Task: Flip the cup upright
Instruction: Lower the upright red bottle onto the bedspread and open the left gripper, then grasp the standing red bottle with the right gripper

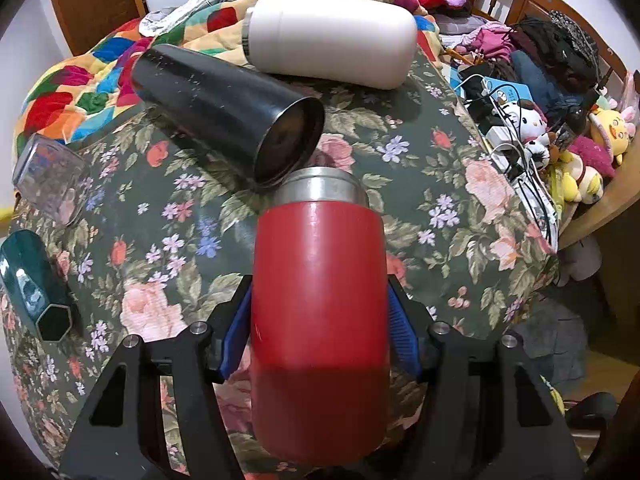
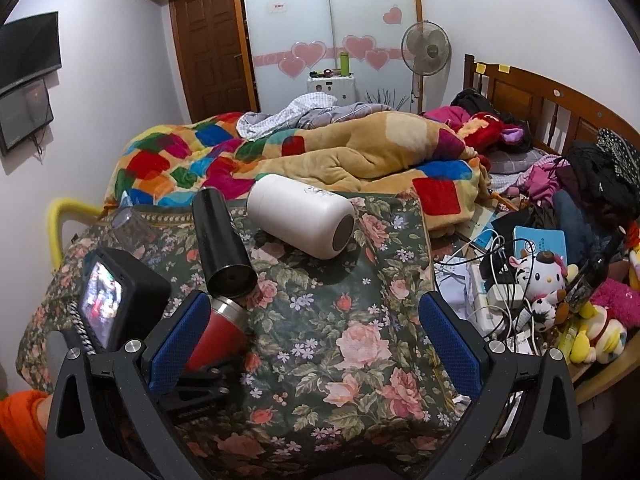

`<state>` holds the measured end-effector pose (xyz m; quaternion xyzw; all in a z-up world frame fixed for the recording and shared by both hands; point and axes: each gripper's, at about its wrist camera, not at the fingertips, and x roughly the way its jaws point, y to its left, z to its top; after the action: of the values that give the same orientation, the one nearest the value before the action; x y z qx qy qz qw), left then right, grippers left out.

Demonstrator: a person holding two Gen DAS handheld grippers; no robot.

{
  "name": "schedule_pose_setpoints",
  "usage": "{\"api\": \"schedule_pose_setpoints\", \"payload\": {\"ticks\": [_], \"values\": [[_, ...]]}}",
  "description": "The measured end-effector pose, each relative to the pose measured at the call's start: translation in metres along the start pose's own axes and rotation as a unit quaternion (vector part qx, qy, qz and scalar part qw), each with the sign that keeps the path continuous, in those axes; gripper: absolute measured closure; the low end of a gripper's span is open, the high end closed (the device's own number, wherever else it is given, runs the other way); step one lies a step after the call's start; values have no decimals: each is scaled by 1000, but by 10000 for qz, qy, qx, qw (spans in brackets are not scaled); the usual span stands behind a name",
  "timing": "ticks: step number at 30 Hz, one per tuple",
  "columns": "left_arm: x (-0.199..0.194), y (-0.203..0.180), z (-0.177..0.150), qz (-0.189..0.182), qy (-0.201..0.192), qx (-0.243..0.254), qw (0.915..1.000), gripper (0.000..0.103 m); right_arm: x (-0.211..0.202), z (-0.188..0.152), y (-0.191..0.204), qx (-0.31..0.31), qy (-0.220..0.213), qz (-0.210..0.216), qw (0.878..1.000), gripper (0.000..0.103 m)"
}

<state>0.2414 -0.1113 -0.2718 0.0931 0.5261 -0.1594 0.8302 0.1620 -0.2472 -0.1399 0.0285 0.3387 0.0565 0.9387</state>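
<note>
My left gripper (image 1: 319,316) is shut on a red cup (image 1: 320,304) with a steel rim, its blue pads pressed on both sides of the body. The cup points forward along the fingers, steel mouth end away from me, over the floral cloth (image 1: 420,208). In the right wrist view the red cup (image 2: 218,330) shows at lower left, tilted, held by the left gripper beside its camera (image 2: 116,300). My right gripper (image 2: 316,340) is open and empty above the cloth.
A black tumbler (image 1: 228,116) lies on its side just beyond the red cup; it also shows in the right wrist view (image 2: 224,240). A white cup (image 1: 332,40) lies on its side behind. A clear glass (image 1: 48,176) and green hexagonal cup (image 1: 36,284) lie left. Cables and toys (image 1: 540,140) sit right.
</note>
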Motion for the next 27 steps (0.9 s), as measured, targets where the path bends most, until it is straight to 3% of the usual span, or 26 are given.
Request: {"api": "schedule_pose_setpoints", "payload": {"ticks": [5, 8, 13, 16, 20, 24, 27], "values": [[-10, 0, -7, 42, -121, 95, 9999, 40, -2, 0, 1, 37, 14, 57, 10000, 0], [-27, 2, -13, 22, -337, 105, 9994, 32, -3, 2, 4, 27, 51, 92, 9999, 0], [-67, 16, -25, -31, -754, -201, 9969, 29, -8, 4, 13, -60, 65, 149, 9998, 0], [-95, 30, -39, 191, -1090, -434, 9929, 23, -7, 6, 22, -83, 128, 255, 9996, 0], [-126, 54, -60, 790, -1451, -648, 9841, 20, 12, 4, 38, -102, 485, 492, 9976, 0], [-142, 78, -80, 1142, -1634, -901, 9758, 18, 52, -6, 56, -3, 1202, 822, 9893, 0], [-140, 91, -90, 1235, -1624, -1044, 9734, 18, 81, -14, 66, 191, 1775, 1018, 9787, 10]]}}
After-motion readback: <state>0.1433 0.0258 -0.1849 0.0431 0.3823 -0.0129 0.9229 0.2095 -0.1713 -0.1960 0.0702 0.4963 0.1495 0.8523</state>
